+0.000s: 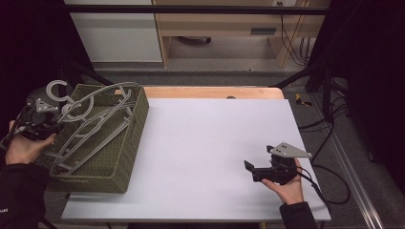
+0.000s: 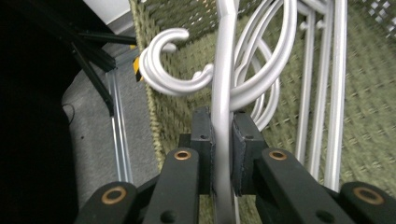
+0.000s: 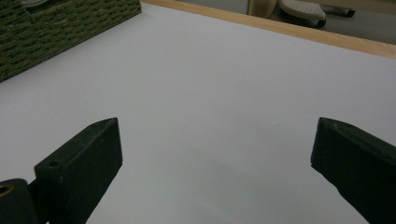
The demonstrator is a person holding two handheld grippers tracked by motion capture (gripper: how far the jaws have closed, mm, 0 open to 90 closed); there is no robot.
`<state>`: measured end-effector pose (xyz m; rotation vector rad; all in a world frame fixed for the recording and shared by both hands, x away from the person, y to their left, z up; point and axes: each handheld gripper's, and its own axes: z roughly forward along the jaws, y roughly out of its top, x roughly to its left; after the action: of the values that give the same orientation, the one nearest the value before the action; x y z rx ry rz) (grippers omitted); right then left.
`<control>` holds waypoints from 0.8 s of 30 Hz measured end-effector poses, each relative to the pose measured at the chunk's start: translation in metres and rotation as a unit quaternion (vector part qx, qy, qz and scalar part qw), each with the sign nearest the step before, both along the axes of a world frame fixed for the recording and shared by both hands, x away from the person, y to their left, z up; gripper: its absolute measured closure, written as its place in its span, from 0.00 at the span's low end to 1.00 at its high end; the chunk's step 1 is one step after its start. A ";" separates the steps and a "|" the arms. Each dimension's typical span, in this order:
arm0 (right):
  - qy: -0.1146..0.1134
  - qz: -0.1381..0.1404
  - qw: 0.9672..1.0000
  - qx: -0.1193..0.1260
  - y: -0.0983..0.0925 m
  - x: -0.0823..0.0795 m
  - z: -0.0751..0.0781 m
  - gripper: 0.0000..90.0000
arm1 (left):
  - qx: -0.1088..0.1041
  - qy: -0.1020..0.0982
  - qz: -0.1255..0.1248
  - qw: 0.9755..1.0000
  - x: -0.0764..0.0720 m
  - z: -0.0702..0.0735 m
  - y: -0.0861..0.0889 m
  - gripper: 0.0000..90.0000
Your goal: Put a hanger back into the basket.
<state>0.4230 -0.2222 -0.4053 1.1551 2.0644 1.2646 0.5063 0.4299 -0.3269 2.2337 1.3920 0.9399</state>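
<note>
A green woven basket (image 1: 134,125) at the table's left holds several grey plastic hangers (image 1: 98,123). My left gripper (image 1: 44,119) is at the basket's left rim, shut on one grey hanger (image 2: 223,95). In the left gripper view its two black pads press on that hanger's bar, and curved hooks (image 2: 164,70) rise behind it. My right gripper (image 1: 249,168) rests low over the white table at the right front. Its jaws stand wide apart in the right gripper view (image 3: 217,163), with bare table between them.
The white table top (image 1: 215,143) has a wooden strip (image 1: 215,92) along its far edge. The basket's corner (image 3: 56,32) lies far left in the right gripper view. Cables (image 1: 329,183) trail off the table's right side. A cabinet (image 1: 119,33) stands behind the table.
</note>
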 end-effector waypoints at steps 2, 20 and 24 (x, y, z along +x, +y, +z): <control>0.001 -0.001 1.000 0.001 0.000 0.000 0.000 0.03 | -0.004 0.004 -0.001 1.000 -0.001 -0.003 0.002 0.90; 0.000 0.000 1.000 0.000 0.000 0.000 0.000 0.03 | -0.032 0.049 -0.006 0.998 0.008 -0.047 -0.003 0.90; -0.001 0.000 1.000 0.002 -0.001 -0.001 0.001 0.03 | -0.017 0.077 -0.002 0.997 0.013 -0.056 -0.011 0.90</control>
<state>0.4225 -0.2227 -0.4045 1.1550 2.0619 1.2700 0.5194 0.4186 -0.3832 2.3247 1.4551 0.7512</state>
